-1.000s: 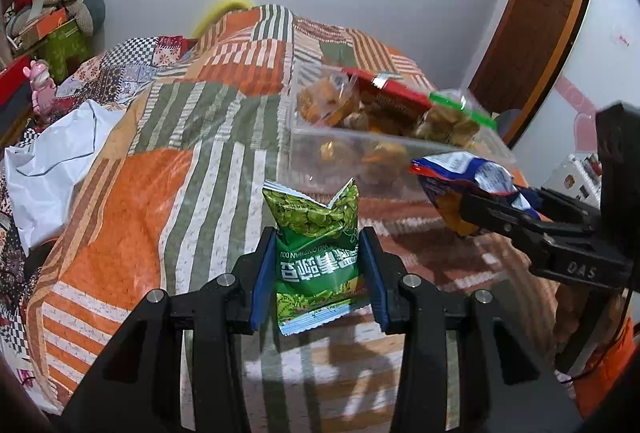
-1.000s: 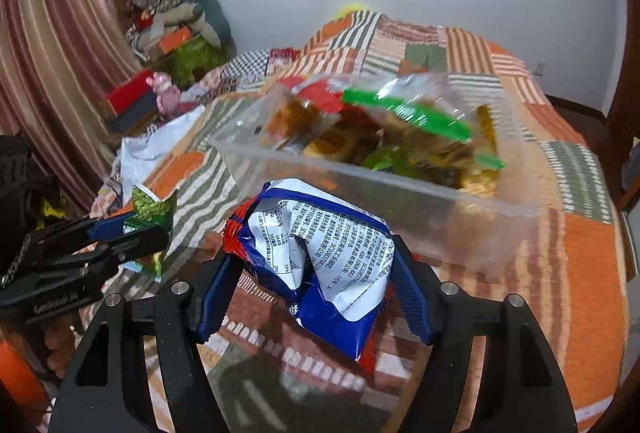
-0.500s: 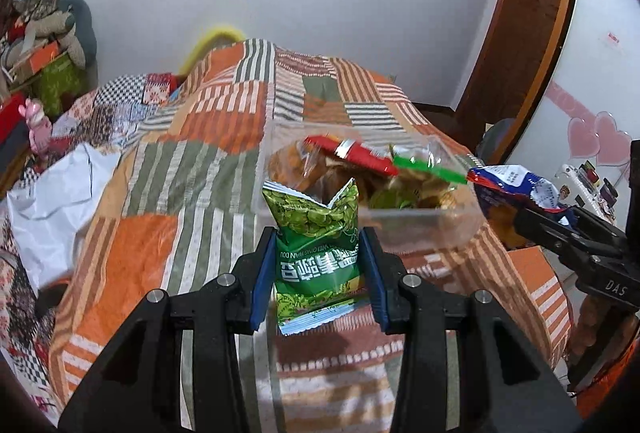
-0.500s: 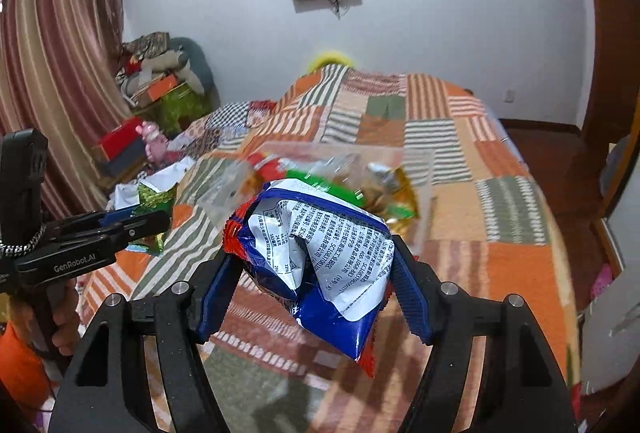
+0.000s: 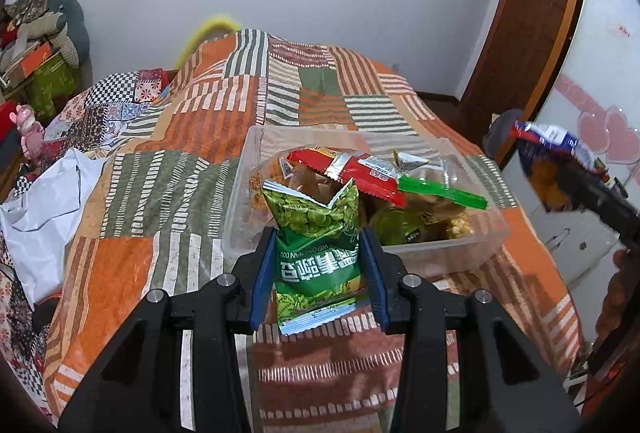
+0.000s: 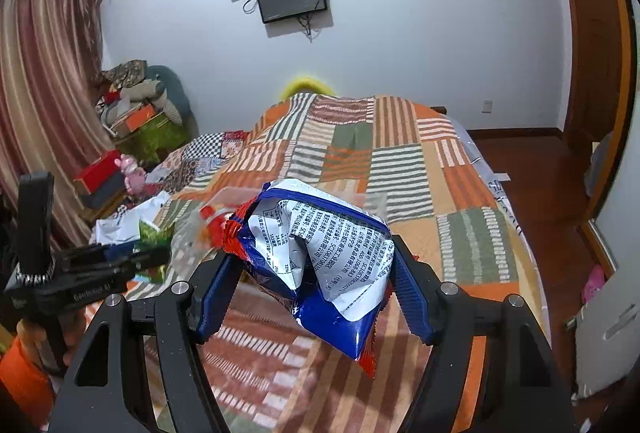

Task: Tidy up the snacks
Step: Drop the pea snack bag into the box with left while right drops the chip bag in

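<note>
Holding a snack in each claw: your L gripper (image 5: 318, 269) pinches the green pea packet (image 5: 316, 253) just short of the clear bin (image 5: 486, 233), straight ahead; R gripper (image 6: 316, 285), clamping the blue-white packet (image 6: 324, 257), hangs further off, bin front-left.

Green snack bag (image 5: 316, 249), blue-and-white snack bag (image 6: 320, 257), orange-green striped patchwork quilt (image 5: 160, 161).

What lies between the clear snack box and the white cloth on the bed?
In the left wrist view, only bare striped quilt lies between the clear box and the white cloth; no snack rests there.
</note>
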Tool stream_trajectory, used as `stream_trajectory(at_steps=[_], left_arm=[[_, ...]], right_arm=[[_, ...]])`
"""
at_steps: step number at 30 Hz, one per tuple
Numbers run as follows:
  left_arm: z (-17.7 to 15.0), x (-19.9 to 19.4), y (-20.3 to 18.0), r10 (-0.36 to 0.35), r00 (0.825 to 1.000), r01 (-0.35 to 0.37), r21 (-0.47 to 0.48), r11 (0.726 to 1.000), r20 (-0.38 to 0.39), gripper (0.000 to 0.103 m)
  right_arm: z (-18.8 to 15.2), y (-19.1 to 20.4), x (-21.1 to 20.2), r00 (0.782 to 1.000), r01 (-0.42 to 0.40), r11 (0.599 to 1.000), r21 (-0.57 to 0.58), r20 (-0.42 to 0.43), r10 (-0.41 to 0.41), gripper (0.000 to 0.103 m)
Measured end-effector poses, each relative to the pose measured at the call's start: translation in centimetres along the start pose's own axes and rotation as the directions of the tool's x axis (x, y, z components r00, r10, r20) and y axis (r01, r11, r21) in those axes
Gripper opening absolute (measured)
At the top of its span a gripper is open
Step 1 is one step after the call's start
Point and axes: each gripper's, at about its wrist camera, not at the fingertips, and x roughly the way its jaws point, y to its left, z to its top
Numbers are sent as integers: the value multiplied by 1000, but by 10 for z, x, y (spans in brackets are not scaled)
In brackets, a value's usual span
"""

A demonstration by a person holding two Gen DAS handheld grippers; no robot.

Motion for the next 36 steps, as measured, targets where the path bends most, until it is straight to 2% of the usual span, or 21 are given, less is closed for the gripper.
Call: stream_trajectory(at_steps=[10,23,32,35,36], left_arm=[[9,33,-2,2,999,-2,-3,1000,-45,41],[19,55,-9,12,999,-11,20,1000,-39,41],[14,66,-1,-4,998,3,-16,1000,-68,40],[12,67,-1,13,997,-14,-12,1000,-76,43],[11,67,-1,12,997,-13,-14,1000,-81,50]], right_arm=[[7,-9,25,1000,20,1000,9,-12,-20,68],[3,-7,65,997,8,1000,16,-82,-7,68],[-5,-4,68,994,15,1000,-11,-110,-16,68],[-5,-6,69,992,2,1000,-7,-127,-3,71],[-6,-7,68,991,1,1000,-5,-133,-2,71]])
